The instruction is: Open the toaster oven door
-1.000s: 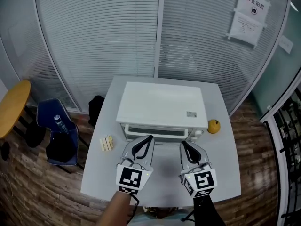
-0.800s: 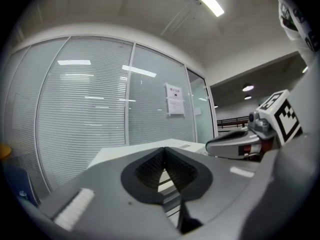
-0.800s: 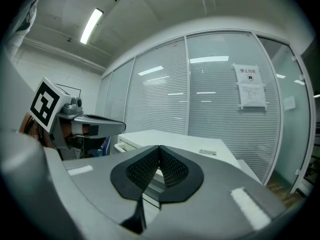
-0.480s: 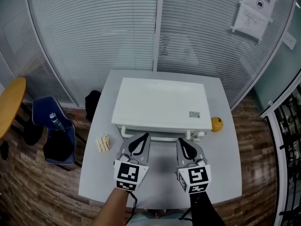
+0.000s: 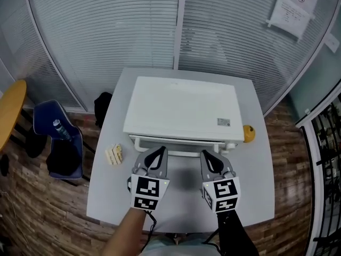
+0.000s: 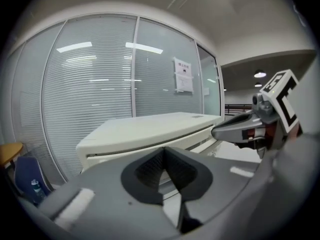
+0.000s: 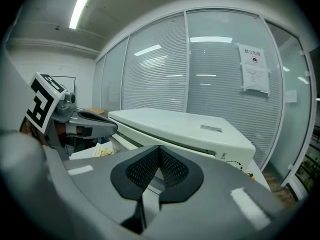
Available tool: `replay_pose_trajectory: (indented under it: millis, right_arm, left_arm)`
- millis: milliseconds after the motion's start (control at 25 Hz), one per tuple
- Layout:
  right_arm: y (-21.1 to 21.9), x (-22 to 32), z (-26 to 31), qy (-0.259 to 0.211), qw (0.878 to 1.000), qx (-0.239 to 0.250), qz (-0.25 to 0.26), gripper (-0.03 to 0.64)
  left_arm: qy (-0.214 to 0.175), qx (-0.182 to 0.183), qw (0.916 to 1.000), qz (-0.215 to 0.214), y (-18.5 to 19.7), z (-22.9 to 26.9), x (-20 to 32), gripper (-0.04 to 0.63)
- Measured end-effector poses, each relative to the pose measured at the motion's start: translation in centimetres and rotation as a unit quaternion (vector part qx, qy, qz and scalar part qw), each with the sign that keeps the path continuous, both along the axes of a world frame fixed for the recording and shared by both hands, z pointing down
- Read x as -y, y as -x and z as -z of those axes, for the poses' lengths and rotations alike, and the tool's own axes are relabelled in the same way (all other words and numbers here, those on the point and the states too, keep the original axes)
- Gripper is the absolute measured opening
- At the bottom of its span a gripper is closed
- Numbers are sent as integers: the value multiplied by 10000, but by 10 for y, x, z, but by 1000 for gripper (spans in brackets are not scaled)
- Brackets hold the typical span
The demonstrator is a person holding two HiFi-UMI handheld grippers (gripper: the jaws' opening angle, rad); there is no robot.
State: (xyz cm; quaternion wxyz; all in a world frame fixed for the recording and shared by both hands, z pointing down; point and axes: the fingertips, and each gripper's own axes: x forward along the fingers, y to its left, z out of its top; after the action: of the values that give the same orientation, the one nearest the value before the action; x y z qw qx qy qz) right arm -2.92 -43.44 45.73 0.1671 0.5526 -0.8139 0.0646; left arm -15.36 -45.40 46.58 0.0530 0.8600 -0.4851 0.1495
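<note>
Oven: white, door closed, mid-worktop, at 12 o'clock from your tools. Left tool, right tool: jaws closed together, empty, near the handle.

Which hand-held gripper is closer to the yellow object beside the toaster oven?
Right. The right hand-held gripper is before the right half of the oven, left of the yellow object; the left hand-held gripper is farther left.

Left gripper jaws seemingly together, toaster oven ahead.
</note>
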Motion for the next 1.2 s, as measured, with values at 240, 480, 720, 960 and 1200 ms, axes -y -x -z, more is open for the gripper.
replay_pose_trajectory:
  millis: [240, 480, 720, 960, 1200]
  right_arm:
    - [5, -34, -12, 56, 9997, -172, 174, 2]
    - [11, -75, -35, 174, 9990, -310, 268, 3]
    - [15, -108, -64, 474, 9976, -338, 368, 3]
    - [19, -135, -102, 827, 9941, -466, 516, 3]
    - [21, -158, -154, 1329, 9883, -490, 573, 3]
  left_arm:
    - [-1, 175, 9998, -19, 2, -10, -34, 55]
    - [10, 237, 9997, 112, 8, -31, -74, 57]
    - [284, 382, 9988, 147, 11, -62, -108, 56]
    - [840, 402, 9956, 77, 9, -101, -129, 56]
    - [1456, 121, 9891, 180, 1, -151, -144, 55]
